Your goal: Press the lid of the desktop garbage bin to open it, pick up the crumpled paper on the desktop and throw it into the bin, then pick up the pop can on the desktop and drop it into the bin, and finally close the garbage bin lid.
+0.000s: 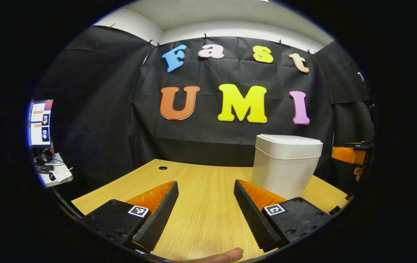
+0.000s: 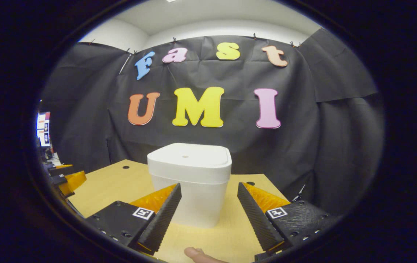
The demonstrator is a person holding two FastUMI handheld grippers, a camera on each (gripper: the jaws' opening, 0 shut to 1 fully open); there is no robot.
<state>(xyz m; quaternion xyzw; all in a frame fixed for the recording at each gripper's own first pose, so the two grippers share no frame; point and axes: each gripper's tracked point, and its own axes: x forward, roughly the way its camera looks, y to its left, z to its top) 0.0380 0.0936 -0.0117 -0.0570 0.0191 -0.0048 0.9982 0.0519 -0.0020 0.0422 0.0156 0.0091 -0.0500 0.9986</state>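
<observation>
A white garbage bin [image 1: 285, 164] with its lid down stands on the wooden desk [image 1: 208, 212], to the right in the left gripper view. In the right gripper view the bin [image 2: 190, 182] stands straight ahead, its lid [image 2: 190, 155] flat and shut. My left gripper [image 1: 206, 187] is open above bare desk, left of the bin. My right gripper [image 2: 208, 188] is open just in front of the bin, with the bin's lower wall seen between the fingers and nothing held. The right gripper [image 1: 351, 153] and a hand show at the right edge of the left gripper view.
The desk has a cable hole [image 1: 163, 168] at its far left and another [image 2: 250, 183] behind the bin. A side table with monitors [image 1: 40, 122] stands far left, beyond the desk. A fingertip [image 1: 223, 255] shows at the bottom of each view.
</observation>
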